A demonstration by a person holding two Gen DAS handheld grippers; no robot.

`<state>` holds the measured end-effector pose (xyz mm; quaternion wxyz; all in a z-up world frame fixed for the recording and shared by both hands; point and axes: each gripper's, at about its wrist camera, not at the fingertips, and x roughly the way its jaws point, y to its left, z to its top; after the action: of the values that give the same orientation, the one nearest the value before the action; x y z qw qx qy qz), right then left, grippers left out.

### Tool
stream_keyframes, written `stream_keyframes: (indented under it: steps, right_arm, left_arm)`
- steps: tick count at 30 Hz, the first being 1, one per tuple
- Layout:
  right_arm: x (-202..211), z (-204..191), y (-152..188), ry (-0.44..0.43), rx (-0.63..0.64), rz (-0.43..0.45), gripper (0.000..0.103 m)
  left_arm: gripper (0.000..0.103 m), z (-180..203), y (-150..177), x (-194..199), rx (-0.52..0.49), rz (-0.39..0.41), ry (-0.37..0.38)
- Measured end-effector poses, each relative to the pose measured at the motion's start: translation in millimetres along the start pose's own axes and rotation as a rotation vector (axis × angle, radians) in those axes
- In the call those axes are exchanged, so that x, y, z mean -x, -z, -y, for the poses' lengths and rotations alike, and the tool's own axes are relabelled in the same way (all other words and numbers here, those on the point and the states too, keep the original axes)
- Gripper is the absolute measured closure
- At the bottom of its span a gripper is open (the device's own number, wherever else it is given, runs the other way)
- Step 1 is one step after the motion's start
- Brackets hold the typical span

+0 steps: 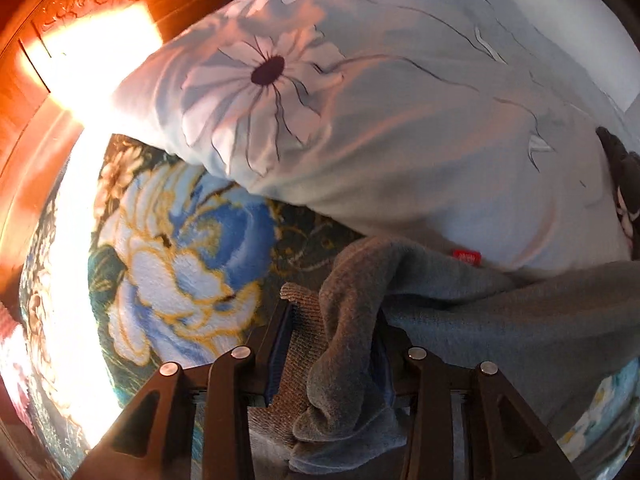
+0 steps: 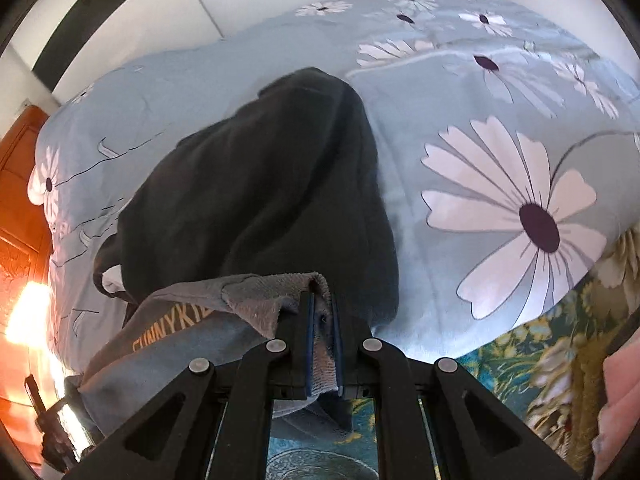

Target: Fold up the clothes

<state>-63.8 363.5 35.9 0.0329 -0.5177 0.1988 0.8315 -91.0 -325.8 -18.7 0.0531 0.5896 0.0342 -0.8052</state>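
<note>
A grey-blue fleece garment (image 1: 500,320) with orange lettering (image 2: 172,330) stretches between both grippers over the bed. My left gripper (image 1: 332,344) is shut on a bunched ribbed edge of it. My right gripper (image 2: 322,320) is shut on another edge of it, its fingertips (image 2: 306,312) pinching the fabric. A dark garment (image 2: 260,184) lies in a heap on the quilt just beyond the right gripper; its edge shows at the right of the left wrist view (image 1: 622,176).
A pale blue quilt with white daisies (image 2: 520,208) is piled on the bed, also in the left wrist view (image 1: 360,112). A floral plush blanket (image 1: 172,256) covers the bed below it. A wooden headboard (image 1: 80,20) stands at the left, sunlit. A white wall (image 2: 160,8) is behind.
</note>
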Motion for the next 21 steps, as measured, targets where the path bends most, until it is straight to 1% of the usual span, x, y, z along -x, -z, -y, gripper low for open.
stream_keyframes:
  steps: [1, 2, 3, 5, 6, 7, 9, 10, 12, 14, 16, 17, 19, 21]
  right_arm:
    - [0.2, 0.5, 1.3, 0.006, 0.006, -0.001, 0.094]
    - [3.0, 0.4, 1.7, 0.012, 0.010, 0.007, 0.094]
    - [6.9, 0.1, 1.9, 0.017, 0.011, 0.018, 0.091]
    - [15.4, -0.7, 1.9, 0.030, 0.014, 0.043, 0.082]
    - [21.8, -2.5, 2.3, 0.032, 0.020, 0.055, 0.070]
    - [28.7, -4.8, 3.1, 0.032, 0.027, 0.067, 0.065]
    - [45.6, -11.8, 7.7, 0.026, 0.052, 0.093, 0.064]
    - [53.8, -16.8, 12.6, 0.019, 0.072, 0.102, 0.061]
    - [67.1, -26.0, 29.6, -0.022, 0.110, 0.091, 0.058]
    - [73.6, -32.7, 59.4, -0.074, 0.155, 0.032, 0.057]
    - [73.2, -34.3, 96.4, -0.096, 0.202, -0.053, 0.057]
    - [69.5, -29.6, 116.6, -0.088, 0.210, -0.100, 0.057]
    - [60.8, -16.9, 155.1, -0.063, 0.212, -0.190, 0.057]
    - [50.3, 4.5, 184.7, -0.044, 0.151, -0.258, 0.057]
  left_arm:
    - [0.054, -1.4, 1.7, 2.6, -0.005, -0.003, -0.002]
    - [0.051, -2.9, 3.5, 5.3, -0.011, -0.005, -0.003]
    - [0.050, -4.3, 5.2, 7.9, -0.016, -0.008, -0.005]
    - [0.042, -10.1, 8.9, 16.7, -0.006, -0.012, -0.002]
    - [0.042, -14.1, 10.8, 22.5, 0.008, -0.013, 0.003]
    - [0.042, -18.0, 13.2, 29.5, 0.023, -0.007, 0.013]
    - [0.042, -25.9, 21.4, 48.6, 0.058, 0.019, 0.030]
    - [0.041, -28.6, 24.8, 56.8, 0.074, 0.031, 0.035]
    - [0.039, -31.4, 39.1, 76.3, 0.109, 0.060, 0.059]
    - [0.036, -29.5, 60.5, 92.4, 0.124, 0.088, 0.097]
    - [0.036, -21.6, 82.8, 106.8, 0.122, 0.100, 0.135]
    - [0.036, -15.4, 98.7, 111.5, 0.109, 0.100, 0.159]
    - [0.036, -6.2, 120.8, 112.9, 0.087, 0.092, 0.174]
    - [0.036, 7.7, 145.4, 113.2, 0.049, 0.076, 0.172]
